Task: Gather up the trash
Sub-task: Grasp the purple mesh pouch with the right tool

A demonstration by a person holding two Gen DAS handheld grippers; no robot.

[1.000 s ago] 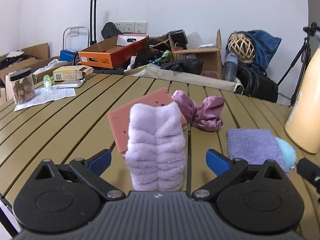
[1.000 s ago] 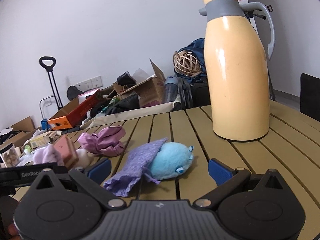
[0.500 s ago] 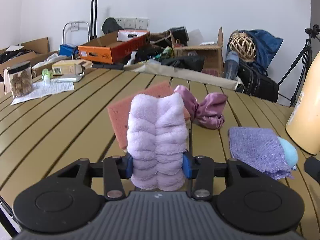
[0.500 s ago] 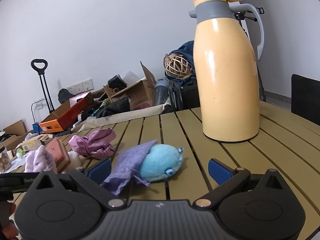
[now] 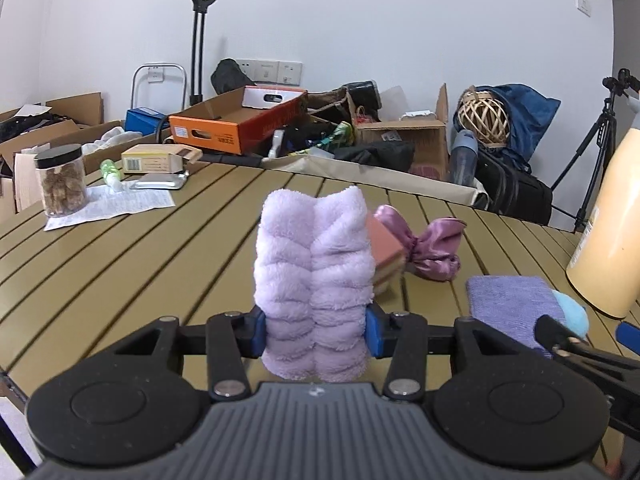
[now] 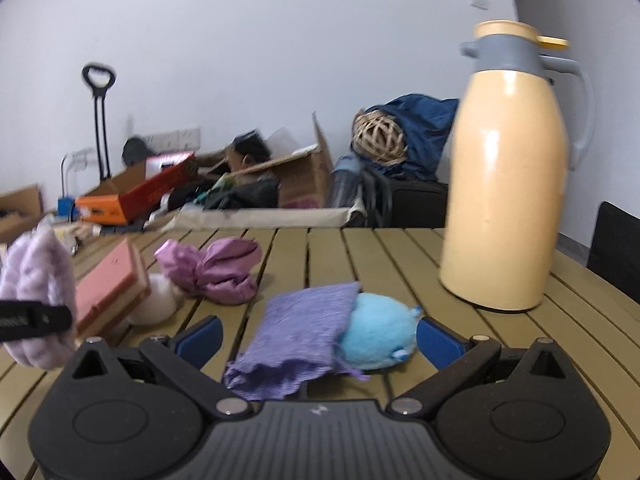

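We see the L gripper [image 5: 316, 330] clamped on a fluffy lilac cloth roll [image 5: 314, 280], both blue pads pressed into its sides w/ the roll standing upright between them, just in front of the pink sponge block [image 5: 385, 254]. In the R wrist view that same roll sits at far left, next to the sponge. Our R gripper [image 6: 318, 340] has its jaws spread wide, nothing gripped; betw. the fingers lie the purple knit pouch [image 6: 298, 340] and the light-blue plush toy [image 6: 378, 334], the pouch partly overlapping the toy, both resting on the slatted bench [image 6: 384, 264]. A crumpled mauve satin cloth [image 6: 216, 270] lies on the bench beyond the pouch, beside the sponge. The tall cream thermos jug [image 6: 510, 200] stands upright to the right, apart from the toy. On the far left of the bench, in the L wrist view, a clear jar w/ black lid [image 5: 60, 180] stands on a printed paper sheet [image 5: 114, 206].
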